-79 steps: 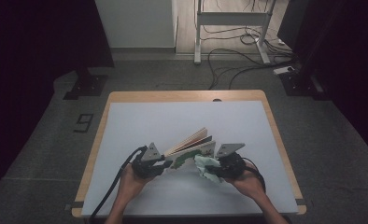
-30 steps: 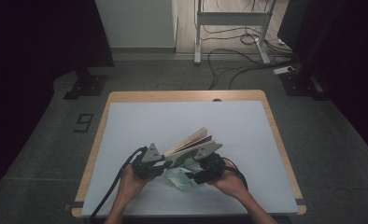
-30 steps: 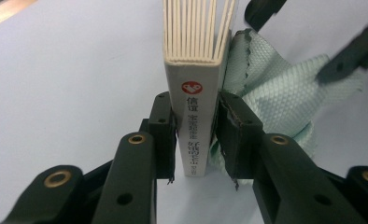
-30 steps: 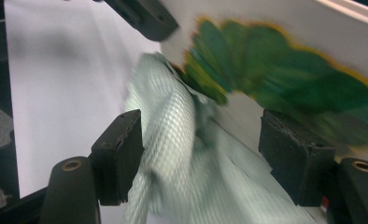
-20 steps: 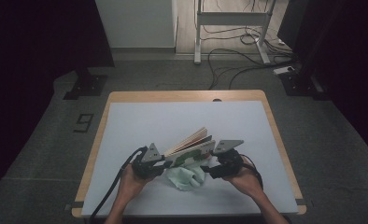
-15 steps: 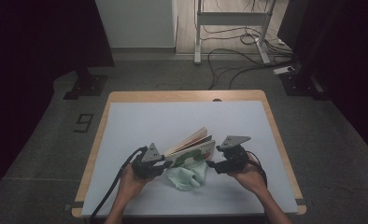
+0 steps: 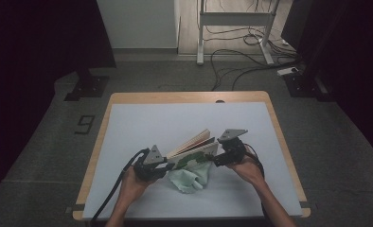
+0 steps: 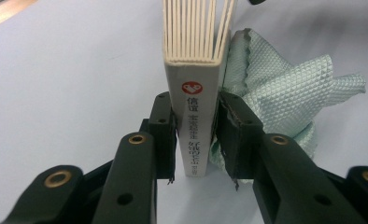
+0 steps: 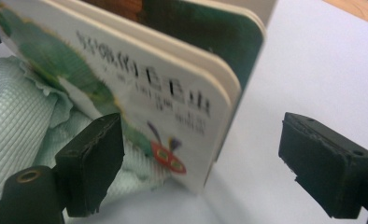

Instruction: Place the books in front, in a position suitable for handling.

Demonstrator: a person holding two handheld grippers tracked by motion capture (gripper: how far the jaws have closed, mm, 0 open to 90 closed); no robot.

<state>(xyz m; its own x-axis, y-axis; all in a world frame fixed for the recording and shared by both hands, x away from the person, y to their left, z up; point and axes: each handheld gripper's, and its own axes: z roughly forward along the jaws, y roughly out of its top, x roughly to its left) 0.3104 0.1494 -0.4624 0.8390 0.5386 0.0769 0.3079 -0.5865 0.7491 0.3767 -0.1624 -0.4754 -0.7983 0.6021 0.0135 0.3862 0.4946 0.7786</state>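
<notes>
A thick board book [image 7: 194, 147] with a caterpillar cover is held tilted above the table, its pages fanned slightly. My left gripper [image 7: 168, 164] is shut on its white spine [image 8: 196, 126], one pad on each side. A pale green waffle cloth [image 7: 189, 178] lies crumpled on the table under the book's near side and shows beside the spine [image 8: 285, 93]. My right gripper [image 7: 216, 160] stands at the book's other end. Its jaws have just been opening, and the cover's corner [image 9: 173, 116] stands between the wide pads, untouched. The cloth [image 9: 18, 121] shows at that view's left.
The pale blue table top [image 7: 175, 118] has a wooden rim. Cables trail from both grippers toward the near edge. Beyond the far edge stand a metal stand with loose floor cables [image 7: 241, 42] and dark equipment bases.
The right gripper brought the green cloth leftward under the book, left it lying there, and drew back to the right to the book's free end. The left gripper and the book stayed put.
</notes>
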